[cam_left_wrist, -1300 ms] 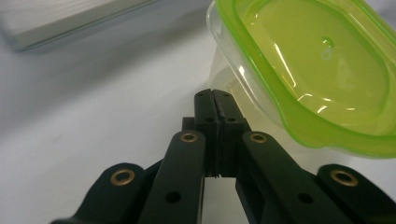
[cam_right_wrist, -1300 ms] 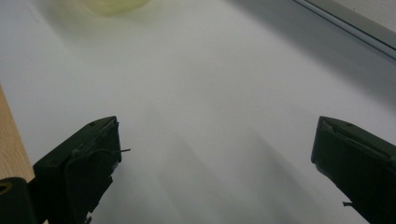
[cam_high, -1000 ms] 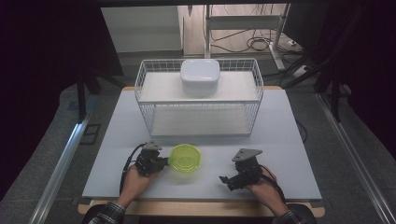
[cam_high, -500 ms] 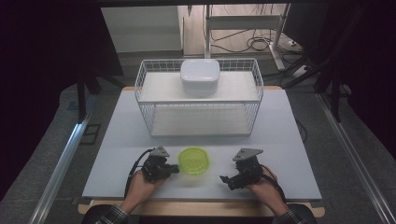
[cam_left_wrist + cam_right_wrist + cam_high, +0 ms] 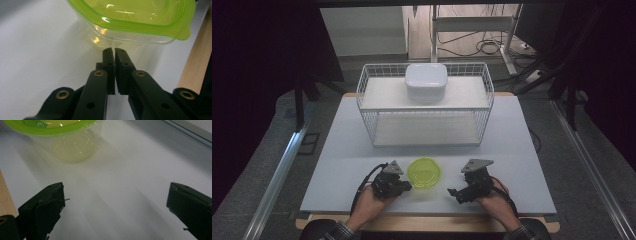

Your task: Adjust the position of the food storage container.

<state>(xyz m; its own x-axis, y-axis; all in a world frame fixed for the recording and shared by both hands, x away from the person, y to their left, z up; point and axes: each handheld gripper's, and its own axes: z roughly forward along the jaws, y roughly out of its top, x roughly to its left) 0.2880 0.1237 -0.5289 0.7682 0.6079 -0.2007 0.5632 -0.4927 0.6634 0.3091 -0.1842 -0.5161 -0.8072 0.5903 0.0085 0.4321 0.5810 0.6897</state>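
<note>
so my left gripper is clenched empty right beside the green-lidded container, which sits at 6 o'clock on the desk; right gripper gapes, released, nearby

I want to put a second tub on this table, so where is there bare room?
Free: the white table left of the wire basket, the strip to its right, and the band between the basket and the green-lidded container. Crowded: the front edge, where the left claw and right claw flank the container.
</note>
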